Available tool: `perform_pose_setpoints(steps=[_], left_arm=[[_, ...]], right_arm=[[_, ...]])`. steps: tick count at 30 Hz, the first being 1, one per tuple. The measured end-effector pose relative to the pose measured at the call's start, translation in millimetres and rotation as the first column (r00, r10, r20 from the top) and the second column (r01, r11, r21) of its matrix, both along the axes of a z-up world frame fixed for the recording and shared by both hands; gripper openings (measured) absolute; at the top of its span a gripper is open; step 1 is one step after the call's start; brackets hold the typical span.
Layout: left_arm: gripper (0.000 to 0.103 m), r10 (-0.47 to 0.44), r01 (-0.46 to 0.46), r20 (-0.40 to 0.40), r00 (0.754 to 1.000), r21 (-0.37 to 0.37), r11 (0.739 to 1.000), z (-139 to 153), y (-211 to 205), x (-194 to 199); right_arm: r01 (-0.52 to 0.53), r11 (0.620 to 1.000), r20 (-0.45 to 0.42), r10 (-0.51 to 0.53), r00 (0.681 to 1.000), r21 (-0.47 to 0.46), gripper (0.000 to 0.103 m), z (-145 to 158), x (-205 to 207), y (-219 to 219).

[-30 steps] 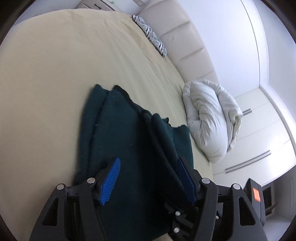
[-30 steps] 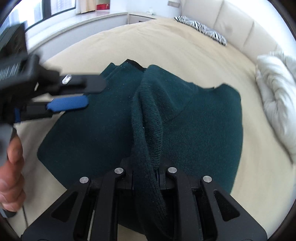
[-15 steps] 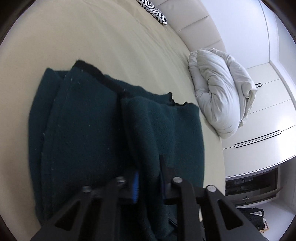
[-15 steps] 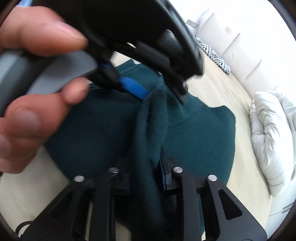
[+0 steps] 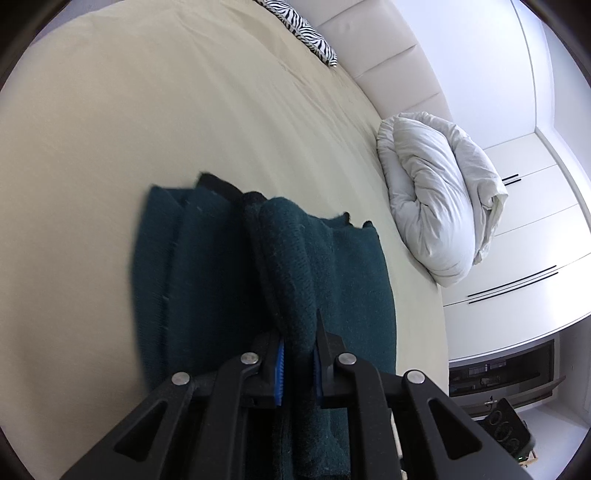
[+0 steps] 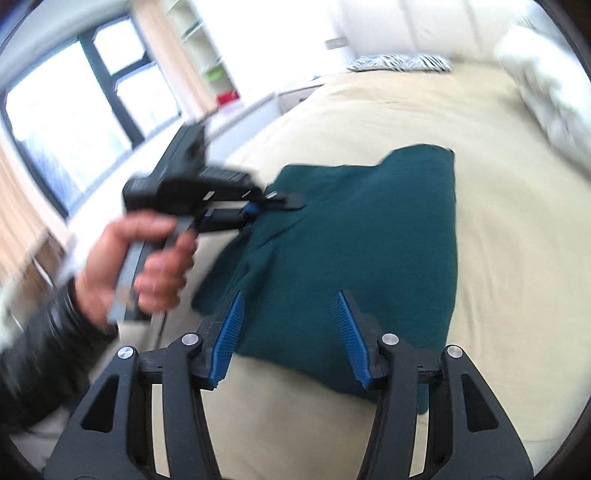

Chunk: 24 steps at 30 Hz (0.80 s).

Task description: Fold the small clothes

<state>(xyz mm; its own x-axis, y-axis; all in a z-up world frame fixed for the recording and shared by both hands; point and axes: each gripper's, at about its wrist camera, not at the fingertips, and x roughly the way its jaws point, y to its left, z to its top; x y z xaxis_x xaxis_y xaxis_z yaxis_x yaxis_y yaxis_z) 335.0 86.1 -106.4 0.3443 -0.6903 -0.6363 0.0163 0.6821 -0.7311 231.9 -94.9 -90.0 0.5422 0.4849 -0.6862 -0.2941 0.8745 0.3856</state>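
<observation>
A dark green knitted garment [image 5: 229, 280] lies half folded on the beige bed [image 5: 147, 110], one ridge of it lifted up off the rest. The left tongs [image 5: 298, 363] have just closed on that raised fold, blue pads pressed against the knit from both sides, and a hand [image 6: 147, 266] grips their handle. The right tongs [image 6: 290, 336] have just been opening; their jaws stand apart above the near edge of the garment with nothing between them. Near the bed's far side sits a rolled white duvet [image 5: 436, 199], and a zebra-striped pillow [image 5: 306, 26] lies against the padded headboard [image 5: 388, 48].
</observation>
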Motion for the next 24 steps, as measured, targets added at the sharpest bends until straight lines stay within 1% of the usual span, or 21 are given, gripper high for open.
perform_pose_setpoints(steps=[1,2,4,7,9,10,12,14,15,18,21,22,24], left_arm=[[0.012,-0.002,0.002,-0.003,1.0,0.012,1.0,0,5,2],[0.012,-0.004,0.004,-0.01,1.0,0.023,1.0,-1,11,4],[0.012,0.001,-0.001,-0.028,1.0,0.028,1.0,-5,22,7],[0.012,0.016,-0.015,-0.04,0.999,0.023,1.0,-11,37,10],[0.012,0.02,-0.019,-0.042,0.999,0.024,1.0,-13,42,12],[0.012,0.021,-0.02,-0.043,0.999,0.029,0.999,-14,43,13],[0.012,0.026,-0.024,-0.046,0.999,0.024,0.999,-16,45,15],[0.012,0.037,-0.037,-0.047,0.998,0.012,0.999,-17,47,17],[0.012,0.043,-0.042,-0.052,0.998,0.011,0.999,-19,48,17],[0.013,0.057,-0.056,-0.066,0.996,0.023,0.998,-28,48,17],[0.014,0.094,-0.094,-0.053,0.994,0.01,0.996,-29,52,10],[0.015,0.11,-0.109,-0.041,0.993,0.024,0.994,-26,54,7],[0.016,0.142,-0.143,0.012,0.99,0.091,0.986,-11,57,-3]], right_arm=[[0.015,0.999,-0.009,-0.015,1.0,-0.038,0.05,-6,7,4],[-0.003,0.999,-0.02,0.002,1.0,-0.052,0.051,-12,10,13],[-0.046,0.997,-0.034,0.043,0.998,-0.065,0.05,-22,14,31],[-0.11,0.986,-0.036,0.106,0.994,-0.125,0.049,-38,29,63],[-0.134,0.983,-0.05,0.129,0.99,-0.124,0.05,-44,31,78],[-0.148,0.98,-0.052,0.142,0.989,-0.133,0.05,-49,42,79],[-0.157,0.975,-0.041,0.153,0.987,-0.157,0.05,-51,40,88],[-0.163,0.977,-0.045,0.158,0.986,-0.14,0.05,-51,37,92],[-0.159,0.978,-0.048,0.154,0.987,-0.132,0.05,-48,28,95],[-0.165,0.978,-0.045,0.16,0.986,-0.128,0.05,-47,25,100],[-0.166,0.973,-0.032,0.163,0.986,-0.158,0.05,-52,22,112],[-0.164,0.972,-0.021,0.162,0.986,-0.17,0.05,-52,19,115],[-0.151,0.972,-0.005,0.152,0.988,-0.178,0.051,-54,16,117]])
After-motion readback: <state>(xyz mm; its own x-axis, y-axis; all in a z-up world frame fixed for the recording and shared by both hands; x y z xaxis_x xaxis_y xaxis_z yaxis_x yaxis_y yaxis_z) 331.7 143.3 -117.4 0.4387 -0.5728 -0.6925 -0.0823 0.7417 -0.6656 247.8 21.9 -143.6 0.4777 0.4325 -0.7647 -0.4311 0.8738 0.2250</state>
